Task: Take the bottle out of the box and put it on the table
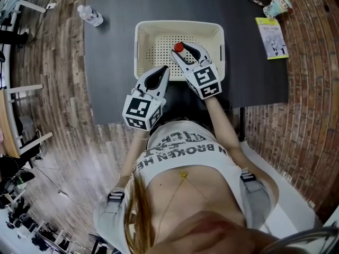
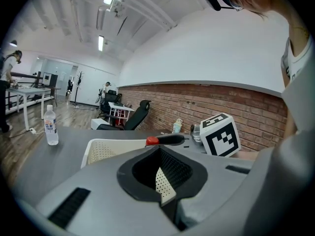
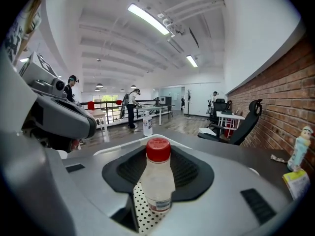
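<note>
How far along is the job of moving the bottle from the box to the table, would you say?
Done: the right gripper is around the red-capped bottle. In hand: gripping it; the jaws do not yet look tight. Remaining: lift it out of the box onto the table.

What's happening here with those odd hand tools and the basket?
A person holds a two-jaw gripper in each hand over a dark table. The right gripper reaches into the cream perforated box, with its jaws on either side of a small red-capped bottle that stands upright inside. A gap shows beside the bottle, so it does not look clamped. The left gripper hovers at the box's near edge, shut and empty. The bottle is not yet out of the box.
</note>
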Action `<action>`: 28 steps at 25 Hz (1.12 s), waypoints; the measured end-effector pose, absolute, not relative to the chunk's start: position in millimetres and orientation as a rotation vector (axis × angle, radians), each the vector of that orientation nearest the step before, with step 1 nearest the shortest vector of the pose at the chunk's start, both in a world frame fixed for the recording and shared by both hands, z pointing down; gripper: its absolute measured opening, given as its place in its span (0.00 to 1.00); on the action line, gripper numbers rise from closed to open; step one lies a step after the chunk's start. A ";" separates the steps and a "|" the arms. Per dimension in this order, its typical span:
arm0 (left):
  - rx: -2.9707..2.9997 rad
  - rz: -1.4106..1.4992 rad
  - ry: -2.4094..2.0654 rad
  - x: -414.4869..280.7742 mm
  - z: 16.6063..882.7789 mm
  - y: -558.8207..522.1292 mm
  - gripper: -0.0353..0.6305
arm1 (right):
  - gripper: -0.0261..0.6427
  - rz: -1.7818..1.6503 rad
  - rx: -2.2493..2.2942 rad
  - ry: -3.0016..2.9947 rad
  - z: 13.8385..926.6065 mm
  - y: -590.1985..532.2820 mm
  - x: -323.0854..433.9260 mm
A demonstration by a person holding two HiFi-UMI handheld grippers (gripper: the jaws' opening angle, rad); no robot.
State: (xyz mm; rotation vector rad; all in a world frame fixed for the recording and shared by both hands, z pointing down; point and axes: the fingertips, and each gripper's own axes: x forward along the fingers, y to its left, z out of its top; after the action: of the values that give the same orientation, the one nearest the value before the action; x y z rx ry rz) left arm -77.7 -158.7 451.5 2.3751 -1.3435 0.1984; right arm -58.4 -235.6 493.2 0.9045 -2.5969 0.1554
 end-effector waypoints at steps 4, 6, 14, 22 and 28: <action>2.377 0.185 -1.353 -77.8 448.6 -157.5 0.05 | 0.26 0.145 0.882 -2.604 488.5 -229.2 -58.3; 2.380 0.185 -1.356 -77.7 447.4 -156.1 0.05 | 0.26 0.135 0.882 -2.614 483.5 -226.7 -56.6; 2.386 0.181 -1.363 -76.0 444.6 -150.8 0.05 | 0.26 0.100 0.884 -2.689 436.7 -219.9 -49.0; 2.376 0.185 -1.365 -76.2 447.4 -143.4 0.05 | 0.26 0.066 0.884 -2.739 386.0 -216.6 -42.3; 2.371 0.171 -1.365 -74.6 446.9 -137.5 0.05 | 0.25 0.039 0.913 -2.767 363.0 -210.6 -33.1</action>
State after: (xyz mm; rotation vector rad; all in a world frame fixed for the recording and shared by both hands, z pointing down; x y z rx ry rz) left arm -74.6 -137.5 446.9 2.3712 -1.3647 0.1709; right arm -33.1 -210.6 363.0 0.9133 -2.7672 0.0389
